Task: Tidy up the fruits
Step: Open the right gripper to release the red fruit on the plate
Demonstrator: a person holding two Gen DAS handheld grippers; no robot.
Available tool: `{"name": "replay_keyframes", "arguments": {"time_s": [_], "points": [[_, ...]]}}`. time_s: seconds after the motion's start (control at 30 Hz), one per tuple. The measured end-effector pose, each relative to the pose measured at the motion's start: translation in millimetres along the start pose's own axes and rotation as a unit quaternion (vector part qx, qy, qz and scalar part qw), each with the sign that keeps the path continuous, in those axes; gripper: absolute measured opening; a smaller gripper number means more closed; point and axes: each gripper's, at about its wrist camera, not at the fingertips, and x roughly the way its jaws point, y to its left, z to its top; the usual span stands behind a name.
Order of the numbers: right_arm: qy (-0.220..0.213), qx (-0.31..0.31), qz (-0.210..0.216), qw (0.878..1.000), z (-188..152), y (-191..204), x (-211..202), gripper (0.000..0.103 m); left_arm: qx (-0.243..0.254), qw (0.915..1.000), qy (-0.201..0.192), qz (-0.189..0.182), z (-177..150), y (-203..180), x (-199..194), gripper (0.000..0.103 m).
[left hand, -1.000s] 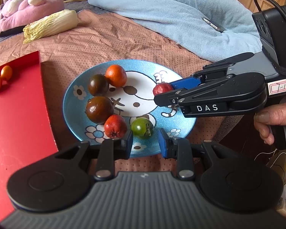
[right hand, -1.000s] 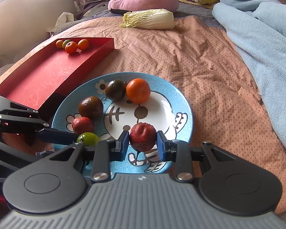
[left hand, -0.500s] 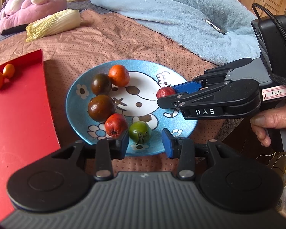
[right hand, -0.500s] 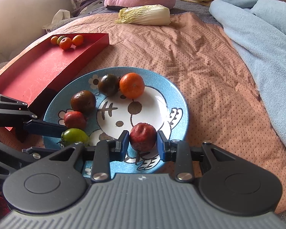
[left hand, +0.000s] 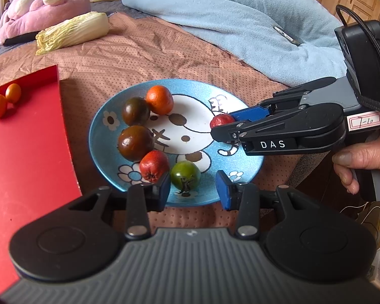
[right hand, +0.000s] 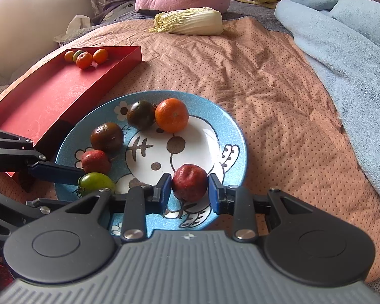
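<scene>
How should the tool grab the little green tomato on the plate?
Grip the green tomato across its round middle, coming down from the plate's near edge. The red fruit touches its left side, so slip one finger between them; its right side is free.

Plate (right hand: 236, 136) on bedspread (right hand: 278, 96), tray (right hand: 53, 96) touching its left; cabbage (right hand: 190, 21) behind; blanket (right hand: 354, 50) right.

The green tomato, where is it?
The green tomato sits at the blue plate's near edge, beside a red fruit, between the open left gripper's fingers.

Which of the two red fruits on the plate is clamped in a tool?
The darker red fruit near the plate's right edge, between the right tool's pads.
</scene>
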Motion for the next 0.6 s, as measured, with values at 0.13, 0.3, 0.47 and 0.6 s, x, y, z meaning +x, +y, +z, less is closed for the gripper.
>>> {"name": "replay_keyframes", "arguments": {"time_s": [0.13,0.3,0.47,0.6], "points": [[0.0,-0.003,-0.003,1.0,0,1,-2,0.037,-0.001,1.0,0.0,0.0,-1,1,0,0.042],[0.0,-0.004,-0.003,1.0,0,0,-3,0.038,-0.001,1.0,0.0,0.0,-1,1,-1,0.043],[-0.008,0.0,0.006,1.0,1,0,-7,0.06,-0.001,1.0,0.0,0.0,-1,1,-1,0.043],[-0.024,-0.01,0.0,1.0,4,6,-15,0.079,-0.001,1.0,0.0,0.001,-1,1,-1,0.044]]}}
